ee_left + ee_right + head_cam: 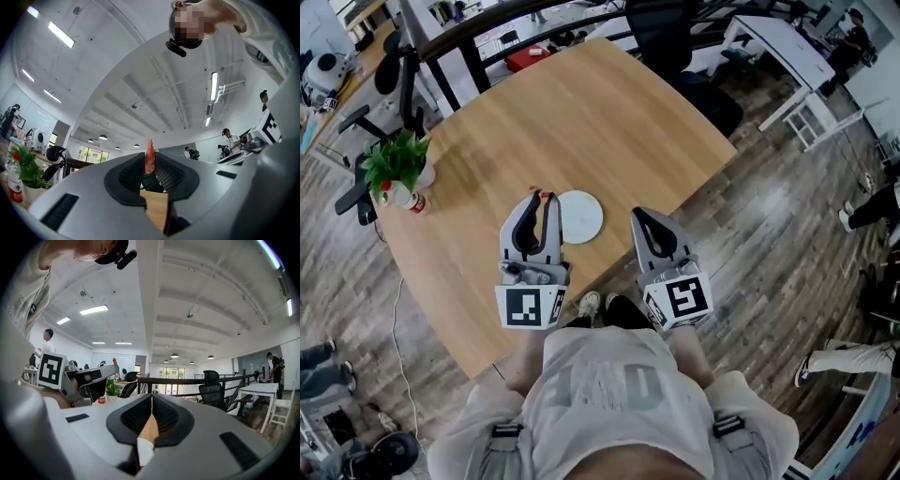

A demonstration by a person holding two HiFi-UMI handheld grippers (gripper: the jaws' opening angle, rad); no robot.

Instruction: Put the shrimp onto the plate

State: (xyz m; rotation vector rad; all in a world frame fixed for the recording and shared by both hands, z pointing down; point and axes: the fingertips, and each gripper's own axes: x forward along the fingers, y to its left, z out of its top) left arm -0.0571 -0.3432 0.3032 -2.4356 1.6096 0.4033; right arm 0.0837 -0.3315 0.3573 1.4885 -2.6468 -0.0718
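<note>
— Over the near edge of the wooden table (pixel 609 103), what is seen held out by the person (pixel 600 384)?

— Two pairs of tongs are held side by side, each with its marker cube turned toward the body. The left tongs (pixel 542 199) are clenched on the shrimp (pixel 149 157). An orange piece is pinched upright between the ribbed black pads, and its pointed end is seen sticking out past the tips.

— And where is the shrimp placed with respect to the plate (pixel 581 217)?

— It is not laid on the plate. From the head view it is seen at the tips of the left tongs, just beside the plate's left rim. The white plate itself is left bare on the table, between the two pairs of tongs. How high the shrimp is carried above the wood cannot be told.

— What is made out of the right tongs (pixel 638 215)?

— They are closed and nothing is grasped. In the right gripper view the pads are met at the tips, and only table and a strip of the plate are seen through the gap below them.

— Is anything else noted on the table?

— A potted plant (pixel 397 167) is set near the left edge, well apart from the plate.
</note>
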